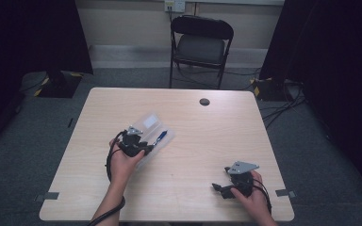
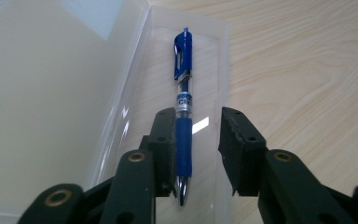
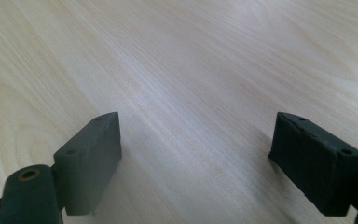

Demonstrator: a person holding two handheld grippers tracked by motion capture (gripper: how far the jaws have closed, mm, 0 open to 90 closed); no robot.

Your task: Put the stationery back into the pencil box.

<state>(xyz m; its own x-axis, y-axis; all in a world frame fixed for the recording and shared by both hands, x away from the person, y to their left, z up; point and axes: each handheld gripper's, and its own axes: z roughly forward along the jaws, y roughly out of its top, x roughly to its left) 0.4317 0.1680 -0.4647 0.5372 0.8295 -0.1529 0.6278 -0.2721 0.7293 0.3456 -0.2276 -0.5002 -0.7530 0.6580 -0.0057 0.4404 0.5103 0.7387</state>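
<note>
Left gripper view: one blue pen (image 2: 183, 107) in one clear case (image 2: 121, 93); both grippers' jaws apart.

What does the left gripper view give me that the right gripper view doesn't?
Left gripper view: a blue pen lying in an open clear plastic case, the left gripper with its fingers open on either side of the pen's grip. Right gripper view: the right gripper open wide with bare wood between its fingers. Both: the light wooden table.

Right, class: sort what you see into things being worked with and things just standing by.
In use:
left gripper, fingers open astride the pen
blue pen
clear plastic case

Standing by:
right gripper
folding chair
table
</note>
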